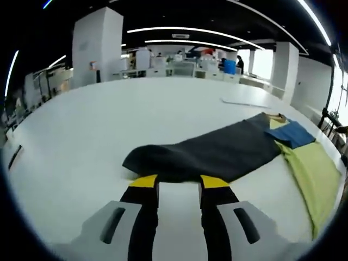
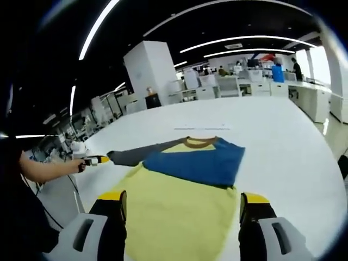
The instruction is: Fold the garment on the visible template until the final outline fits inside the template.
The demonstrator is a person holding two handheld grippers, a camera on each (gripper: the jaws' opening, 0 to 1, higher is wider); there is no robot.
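Note:
A shirt lies flat on the white table (image 1: 109,125). It has a yellow-green body (image 2: 174,206), a brown collar (image 2: 200,142), a blue part (image 2: 196,160) folded across the chest, and a long dark grey sleeve (image 1: 212,152) stretched out sideways. My left gripper (image 1: 179,182) has its yellow tips at the end of that sleeve, with a gap of bare table between the jaws. In the right gripper view the left gripper (image 2: 97,160) sits at the sleeve's tip. My right gripper (image 2: 186,204) is wide open over the shirt's lower body.
A thin pale flat sheet (image 1: 244,101) lies on the table beyond the collar, and appears in the right gripper view as the same flat sheet (image 2: 202,129). A person's arm (image 2: 46,169) reaches in from the left. Desks and pillars stand far behind.

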